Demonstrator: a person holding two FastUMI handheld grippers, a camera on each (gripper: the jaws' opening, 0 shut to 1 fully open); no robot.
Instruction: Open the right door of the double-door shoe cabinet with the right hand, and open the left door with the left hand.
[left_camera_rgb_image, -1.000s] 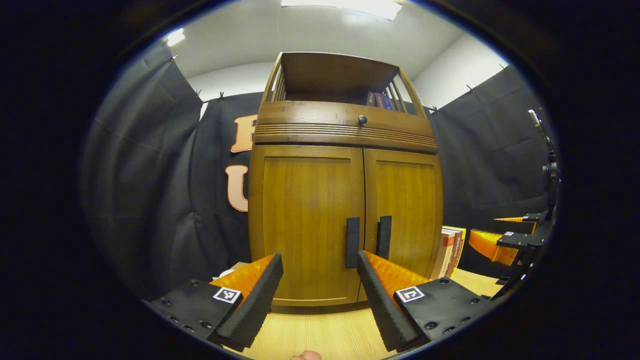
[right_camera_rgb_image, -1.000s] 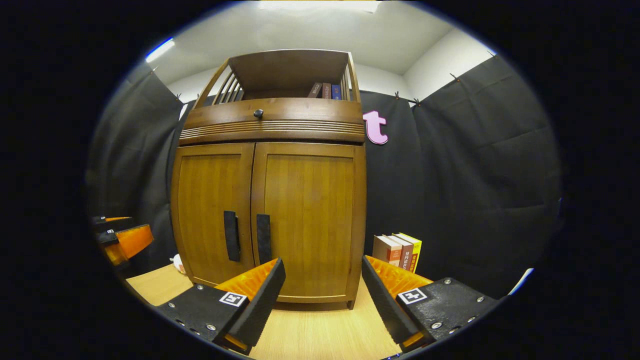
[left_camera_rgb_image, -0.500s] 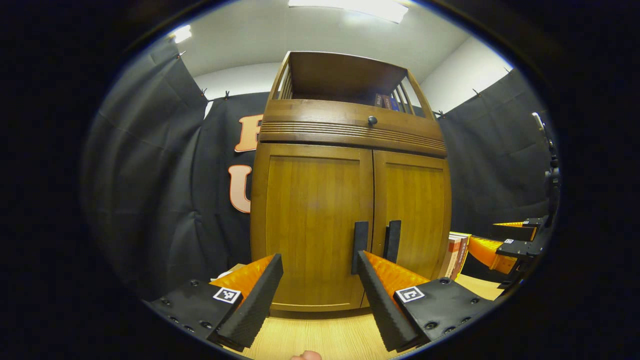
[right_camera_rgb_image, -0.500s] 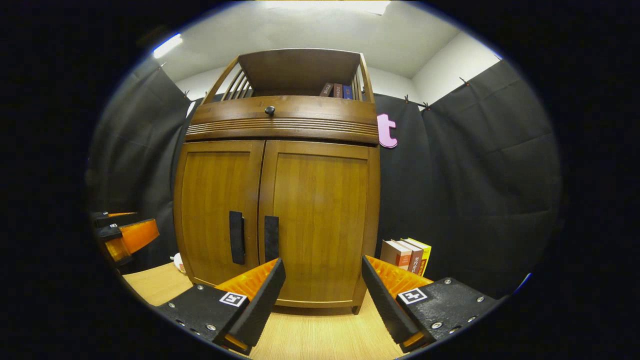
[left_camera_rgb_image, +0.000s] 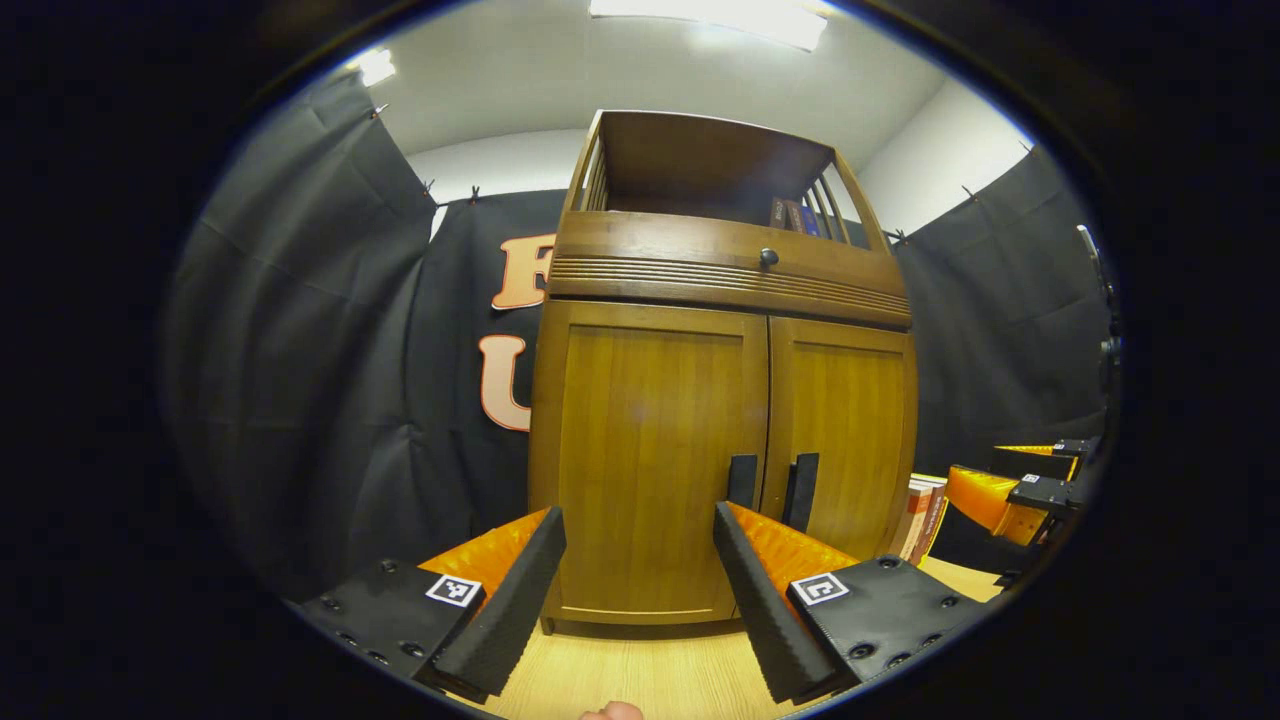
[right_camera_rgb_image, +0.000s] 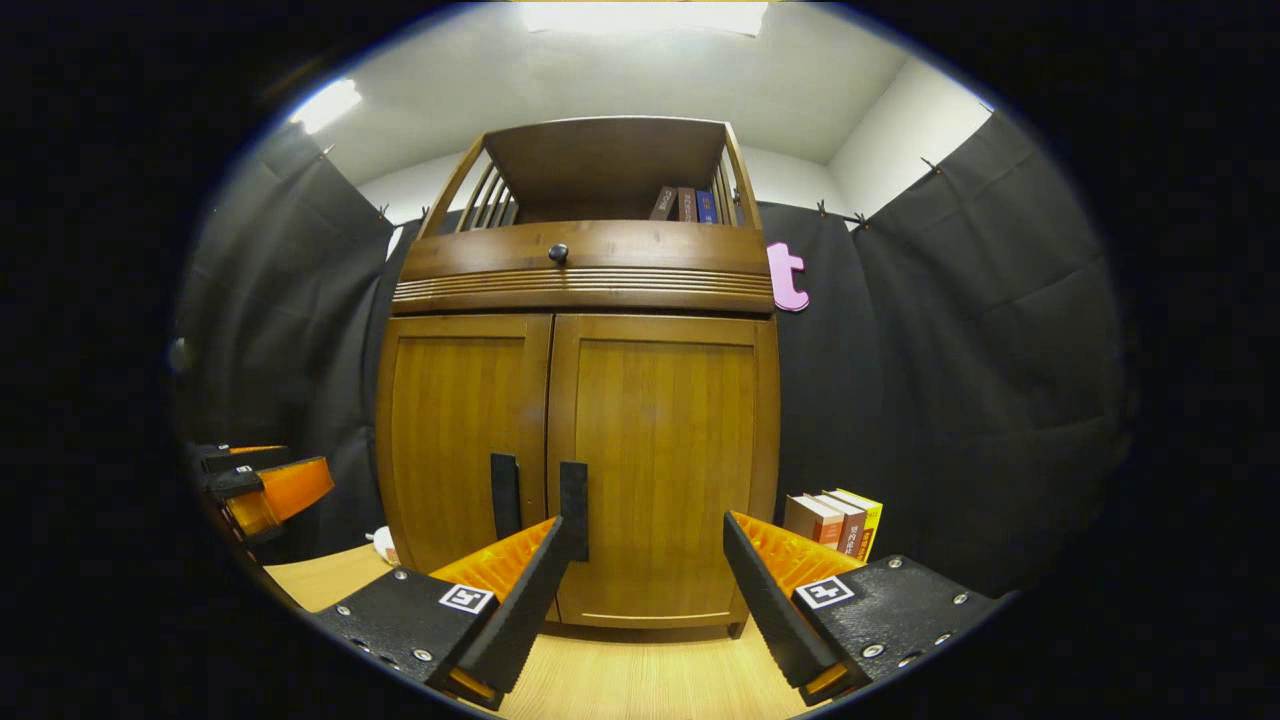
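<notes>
The wooden shoe cabinet (left_camera_rgb_image: 720, 290) stands on the table with both doors closed. Two dark vertical handles, the left handle (left_camera_rgb_image: 741, 480) and the right handle (left_camera_rgb_image: 801, 490), sit side by side at the centre seam. My left gripper (left_camera_rgb_image: 638, 518) is open a short way in front of the left door (left_camera_rgb_image: 650, 460), its right finger just below the left handle. In the right gripper view my right gripper (right_camera_rgb_image: 647, 523) is open before the right door (right_camera_rgb_image: 665, 450). Its left fingertip overlaps the right handle (right_camera_rgb_image: 573, 495); whether they touch is unclear.
Several books (right_camera_rgb_image: 835, 520) stand on the light wooden table (right_camera_rgb_image: 640, 680) to the right of the cabinet. More books (right_camera_rgb_image: 685, 203) sit on the cabinet's open top shelf above a drawer knob (right_camera_rgb_image: 558, 252). Black cloth walls surround the cabinet. A small white object (right_camera_rgb_image: 382, 545) lies at its left foot.
The cabinet has slid rightward and slightly down in both views as the grippers shifted. The handles now sit nearer the fingertips. Both doors stay closed, both grippers stay open.
</notes>
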